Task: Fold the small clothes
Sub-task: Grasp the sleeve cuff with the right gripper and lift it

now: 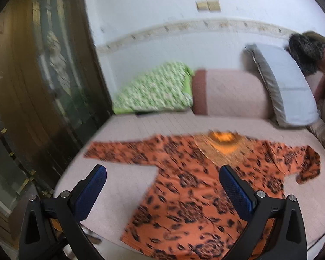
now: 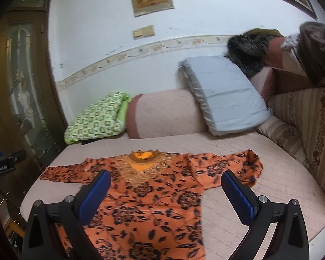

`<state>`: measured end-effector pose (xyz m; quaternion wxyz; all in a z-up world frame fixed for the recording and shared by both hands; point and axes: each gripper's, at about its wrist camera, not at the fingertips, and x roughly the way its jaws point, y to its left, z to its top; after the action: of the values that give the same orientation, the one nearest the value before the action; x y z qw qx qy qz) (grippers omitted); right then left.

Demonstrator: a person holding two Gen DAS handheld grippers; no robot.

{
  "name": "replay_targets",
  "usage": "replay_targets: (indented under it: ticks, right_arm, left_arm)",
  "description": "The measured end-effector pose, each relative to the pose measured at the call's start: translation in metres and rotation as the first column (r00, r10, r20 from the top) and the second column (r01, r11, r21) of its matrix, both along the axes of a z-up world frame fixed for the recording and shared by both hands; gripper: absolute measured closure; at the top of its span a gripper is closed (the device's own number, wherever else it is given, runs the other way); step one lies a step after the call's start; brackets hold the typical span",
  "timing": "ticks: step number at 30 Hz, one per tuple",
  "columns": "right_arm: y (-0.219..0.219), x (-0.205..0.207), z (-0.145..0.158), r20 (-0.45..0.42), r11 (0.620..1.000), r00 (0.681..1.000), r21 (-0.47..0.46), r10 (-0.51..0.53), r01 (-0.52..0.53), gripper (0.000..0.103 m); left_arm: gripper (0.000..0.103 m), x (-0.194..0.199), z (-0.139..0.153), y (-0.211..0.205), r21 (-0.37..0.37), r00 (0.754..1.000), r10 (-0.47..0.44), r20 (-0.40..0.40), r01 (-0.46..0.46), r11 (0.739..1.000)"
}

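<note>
An orange top with dark flower print (image 1: pixel 184 186) lies spread flat on the pink bed (image 1: pixel 123 125), front up, neckline away from me, both sleeves stretched out sideways. It also shows in the right wrist view (image 2: pixel 153 205). My left gripper (image 1: pixel 162 171) is open and empty, held above the shirt's left side and the bed edge. My right gripper (image 2: pixel 165 176) is open and empty, held above the shirt's body near its right side. The right sleeve end (image 2: pixel 253 164) is slightly crumpled.
A green patterned folded cloth (image 2: pixel 97 119), a pink bolster (image 2: pixel 166 112) and a grey pillow (image 2: pixel 223 95) lie along the wall at the back. A patterned sofa back (image 2: pixel 303 134) stands at the right. A wooden door (image 1: pixel 32 86) is at the left beyond the bed edge.
</note>
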<state>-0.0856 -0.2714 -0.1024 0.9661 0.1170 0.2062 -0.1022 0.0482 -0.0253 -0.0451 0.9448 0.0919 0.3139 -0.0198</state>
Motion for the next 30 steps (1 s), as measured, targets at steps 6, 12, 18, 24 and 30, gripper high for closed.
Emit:
replay_targets:
  ticks: [6, 12, 18, 24, 30]
  right_arm:
    - [-0.088, -0.012, -0.042, -0.074, 0.980, 0.982, 0.090, -0.173, 0.179, 0.000]
    - [-0.173, -0.015, -0.088, -0.166, 0.924, 0.948, 0.233, -0.271, 0.304, 0.000]
    - [-0.204, 0.023, -0.121, -0.204, 0.874, 0.952, 0.390, -0.227, 0.291, 0.000]
    - [-0.212, 0.057, -0.156, -0.236, 0.809, 0.932, 0.466, -0.276, 0.358, 0.000]
    - [-0.217, 0.097, -0.171, -0.299, 0.803, 0.902, 0.426, -0.310, 0.417, 0.055]
  left_arm:
    - [0.000, 0.039, -0.054, -0.039, -0.058, 0.984, -0.080, -0.157, 0.072, 0.996]
    - [0.000, 0.081, -0.102, -0.097, -0.031, 0.966, -0.148, -0.212, 0.145, 0.989]
    - [0.000, 0.124, -0.149, -0.130, -0.009, 0.954, -0.167, -0.248, 0.170, 0.985]
    - [0.000, 0.161, -0.171, -0.119, 0.015, 0.971, -0.126, -0.204, 0.132, 0.991]
    - [0.000, 0.185, -0.194, -0.086, 0.005, 0.975, -0.077, -0.206, 0.080, 0.997]
